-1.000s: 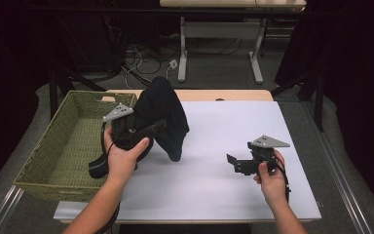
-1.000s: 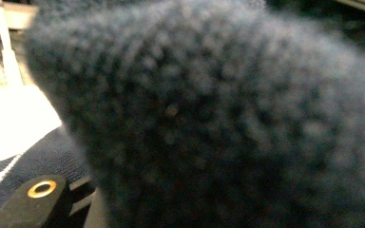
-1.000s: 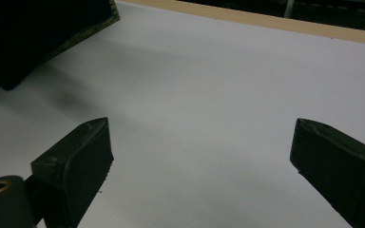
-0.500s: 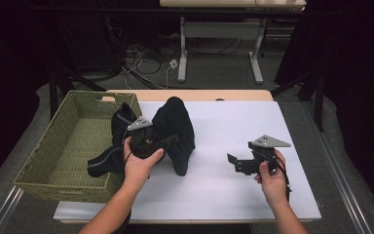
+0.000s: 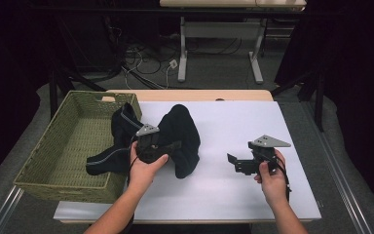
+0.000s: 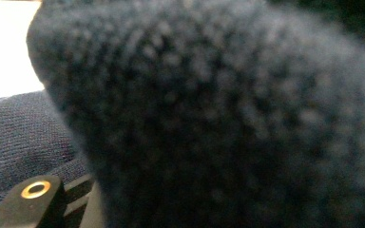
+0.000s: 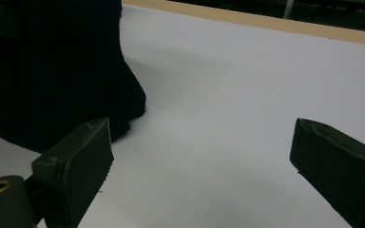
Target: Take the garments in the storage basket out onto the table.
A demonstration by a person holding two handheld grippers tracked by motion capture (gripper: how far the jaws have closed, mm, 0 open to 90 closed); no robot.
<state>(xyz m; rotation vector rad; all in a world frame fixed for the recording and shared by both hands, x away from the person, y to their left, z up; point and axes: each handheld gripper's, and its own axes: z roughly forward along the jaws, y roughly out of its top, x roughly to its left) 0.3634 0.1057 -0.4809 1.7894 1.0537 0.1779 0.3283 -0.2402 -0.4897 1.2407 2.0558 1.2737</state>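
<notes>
A dark knit garment (image 5: 177, 139) lies heaped near the desk's (image 5: 233, 195) left edge, one part draped over the rim of a woven basket (image 5: 53, 146). The left hand-held gripper (image 5: 163, 148), its hand reaching in from the near edge, is clamped on the garment. The right hand-held gripper (image 5: 233, 163) hovers well apart toward the right edge, jaws wide and empty.

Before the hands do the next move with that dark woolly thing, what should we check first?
1. Left tool gripping the dark knitted garment: cannot tell, cloth hides the jaws.
2. Right tool open and empty: ok, jaws spread wide above the white tabletop.
3. Green woven basket has room: ok, mostly bare, though part of the garment drapes over its near-right rim.
4. Garment fully on the table: not ok.
5. Space between the tools: ok, they are apart.
</notes>
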